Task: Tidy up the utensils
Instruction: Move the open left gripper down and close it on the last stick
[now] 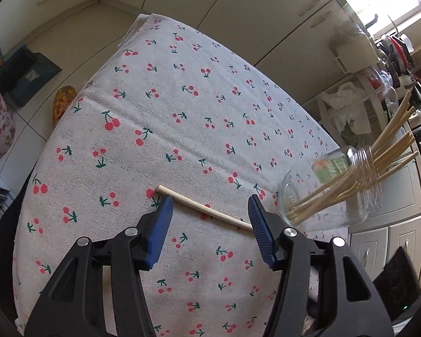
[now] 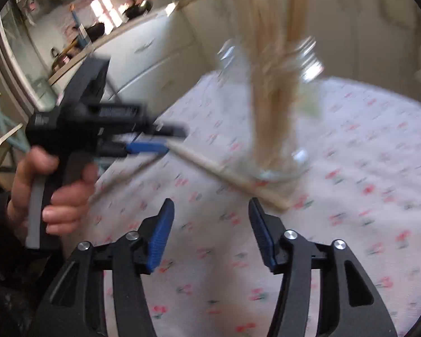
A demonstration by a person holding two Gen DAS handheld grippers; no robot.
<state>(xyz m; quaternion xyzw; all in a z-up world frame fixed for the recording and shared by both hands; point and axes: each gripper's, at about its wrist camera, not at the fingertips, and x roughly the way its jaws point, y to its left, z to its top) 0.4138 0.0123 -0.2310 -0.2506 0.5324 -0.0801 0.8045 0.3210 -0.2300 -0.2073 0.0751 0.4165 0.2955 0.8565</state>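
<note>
A single pale wooden chopstick (image 1: 202, 207) lies on the cherry-print tablecloth (image 1: 182, 98). My left gripper (image 1: 210, 205) is open, its blue fingers on either side of the chopstick and just above it. A glass jar (image 1: 331, 191) holding several chopsticks stands at the right. In the blurred right wrist view, my right gripper (image 2: 210, 207) is open and empty over the cloth; the jar (image 2: 269, 118) stands ahead of it, the loose chopstick (image 2: 224, 171) lies in front, and the left gripper (image 2: 146, 147) is at its far end.
Cream kitchen cabinets (image 1: 266, 14) run behind the table. A cluttered counter with dishes (image 1: 395, 64) is at the right. A dark box (image 1: 25, 73) and a patterned object sit on the floor at the left. The table edge falls away on the left.
</note>
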